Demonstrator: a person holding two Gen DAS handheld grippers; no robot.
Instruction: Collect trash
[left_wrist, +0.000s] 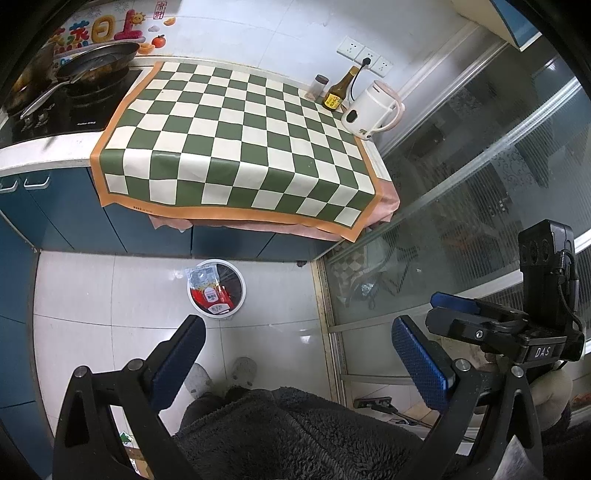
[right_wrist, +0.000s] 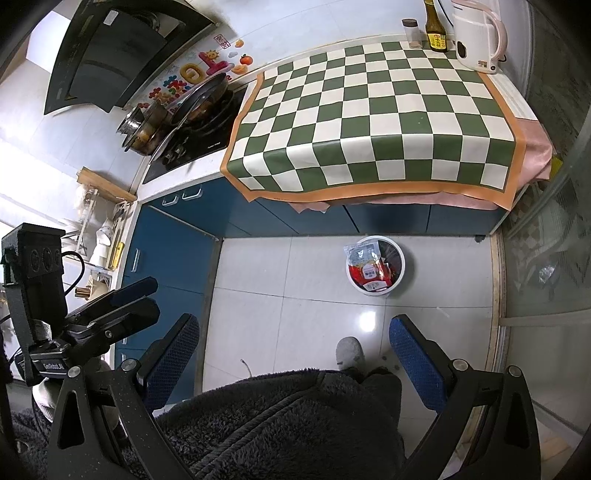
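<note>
A small white round trash bin (left_wrist: 236, 308) (right_wrist: 400, 273) stands on the tiled floor below the counter. A red and clear snack wrapper (left_wrist: 208, 290) (right_wrist: 365, 267) sticks out of it. My left gripper (left_wrist: 299, 347) is open and empty, held high above the floor, back from the bin. My right gripper (right_wrist: 293, 343) is open and empty at a similar height. Each gripper shows at the edge of the other's view: the right one (left_wrist: 480, 317) and the left one (right_wrist: 122, 299). The green and white checkered cloth (left_wrist: 236, 144) (right_wrist: 369, 118) on the counter carries no loose trash.
A white kettle (left_wrist: 371, 107) (right_wrist: 476, 40), a sauce bottle (left_wrist: 338, 90) (right_wrist: 436, 27) and a spice jar (left_wrist: 319, 86) (right_wrist: 412, 33) stand at the cloth's far right. A pan (left_wrist: 92, 61) (right_wrist: 201, 96) sits on the stove, left. Glass sliding door (left_wrist: 480, 192) on the right. Blue cabinets (right_wrist: 173, 251).
</note>
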